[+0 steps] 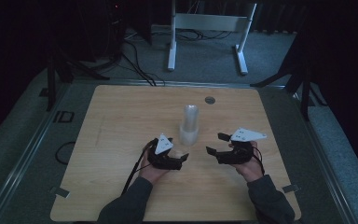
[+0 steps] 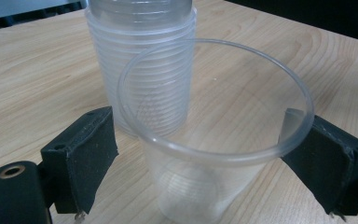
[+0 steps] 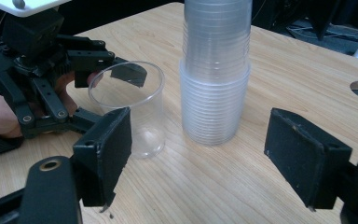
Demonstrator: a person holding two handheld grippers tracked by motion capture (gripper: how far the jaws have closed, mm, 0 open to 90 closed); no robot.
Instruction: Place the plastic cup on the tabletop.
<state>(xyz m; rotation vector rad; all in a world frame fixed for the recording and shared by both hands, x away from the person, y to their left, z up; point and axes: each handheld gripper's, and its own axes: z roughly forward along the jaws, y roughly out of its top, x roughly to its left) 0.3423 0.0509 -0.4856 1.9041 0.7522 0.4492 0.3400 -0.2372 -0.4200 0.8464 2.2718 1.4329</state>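
clear cup (image 2: 205,154) upright | left gripper (image 2: 205,158) jaws apart | unlabelled

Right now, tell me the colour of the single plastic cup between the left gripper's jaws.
Clear and colourless: the single plastic cup shows best in the left gripper view.

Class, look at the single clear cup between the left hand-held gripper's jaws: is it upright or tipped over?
Upright. The single clear cup stands on its base on the table, with its open rim facing up, beside the stack of cups.
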